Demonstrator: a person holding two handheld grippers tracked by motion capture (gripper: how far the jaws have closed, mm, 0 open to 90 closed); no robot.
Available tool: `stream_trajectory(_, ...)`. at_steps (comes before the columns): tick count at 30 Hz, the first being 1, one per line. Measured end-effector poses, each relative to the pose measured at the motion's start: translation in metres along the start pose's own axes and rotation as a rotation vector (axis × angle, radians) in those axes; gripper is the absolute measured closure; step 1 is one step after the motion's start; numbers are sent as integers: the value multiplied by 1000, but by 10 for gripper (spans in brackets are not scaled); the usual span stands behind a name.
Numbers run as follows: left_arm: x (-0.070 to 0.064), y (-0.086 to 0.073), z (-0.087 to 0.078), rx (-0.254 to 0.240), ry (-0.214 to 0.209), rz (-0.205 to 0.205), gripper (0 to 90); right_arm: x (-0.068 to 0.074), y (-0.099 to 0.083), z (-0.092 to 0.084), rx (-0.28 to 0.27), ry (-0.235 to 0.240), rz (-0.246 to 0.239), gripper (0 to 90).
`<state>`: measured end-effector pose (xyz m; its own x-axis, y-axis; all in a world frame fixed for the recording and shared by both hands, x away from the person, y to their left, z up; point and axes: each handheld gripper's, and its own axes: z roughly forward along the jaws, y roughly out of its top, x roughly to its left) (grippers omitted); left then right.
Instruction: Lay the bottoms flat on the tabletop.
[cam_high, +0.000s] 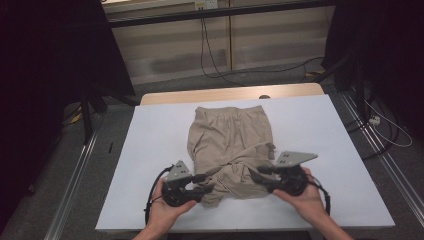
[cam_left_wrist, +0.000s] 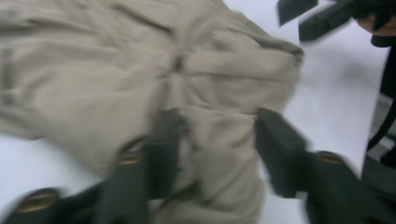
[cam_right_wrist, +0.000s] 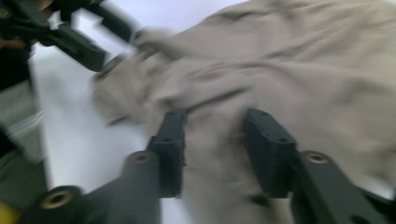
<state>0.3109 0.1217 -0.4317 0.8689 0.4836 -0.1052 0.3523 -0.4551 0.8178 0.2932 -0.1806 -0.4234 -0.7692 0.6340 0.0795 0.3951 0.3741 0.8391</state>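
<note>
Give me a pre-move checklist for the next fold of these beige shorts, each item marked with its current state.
1. Shorts lie wholly on the white table: ok.
2. Left gripper has cloth between its jaws: ok; pads clamped on it: cannot tell, the view is blurred.
3. Right gripper has cloth between its jaws: ok, but the pads stand apart, so no grip: not ok.
4. Near edge of the shorts flat: not ok, it is bunched.
5. Waistband end lying flat at the far side: ok.

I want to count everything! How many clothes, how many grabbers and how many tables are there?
Tan clothes: 1
Black grabbers: 2, left gripper, right gripper
White table: 1
Total: 4
</note>
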Motion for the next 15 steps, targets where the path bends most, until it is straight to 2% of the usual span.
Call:
stream_trajectory(1, -5, -1, 8, 34, 16, 37, 378, 6, -1, 6, 12, 12, -17, 450)
stream_trajectory(2, -7, -3, 14, 55, 34, 52, 327, 11, -1, 15, 39, 11, -32, 371)
stream_trajectory(3, -9, -5, 23, 110, 49, 79, 293, 12, -1, 20, 58, -3, -42, 328)
stream_trajectory(5, -7, -7, 32, 163, 74, 81, 290, 10, -2, 32, 86, -13, -53, 337)
stream_trajectory(6, -6, -7, 34, 170, 76, 77, 353, 7, -3, 39, 108, -29, -48, 369)
stream_trajectory(7, -3, -6, 31, 168, 85, 67, 467, 5, -4, 42, 121, -54, -50, 483)
stream_trajectory(8, 1, -5, 27, 151, 61, 37, 588, 0, -4, 42, 126, -77, -51, 636)
stream_trajectory(9, 4, -4, 23, 128, 41, 17, 720, -5, -4, 39, 114, -80, -37, 736)
stream_trajectory(10, 7, -3, 18, 105, 37, -7, 769, -9, -3, 35, 101, -91, -22, 791)
stream_trajectory(15, 21, 5, -10, -29, 59, -57, 806, -35, -2, 2, 21, -192, 33, 837)
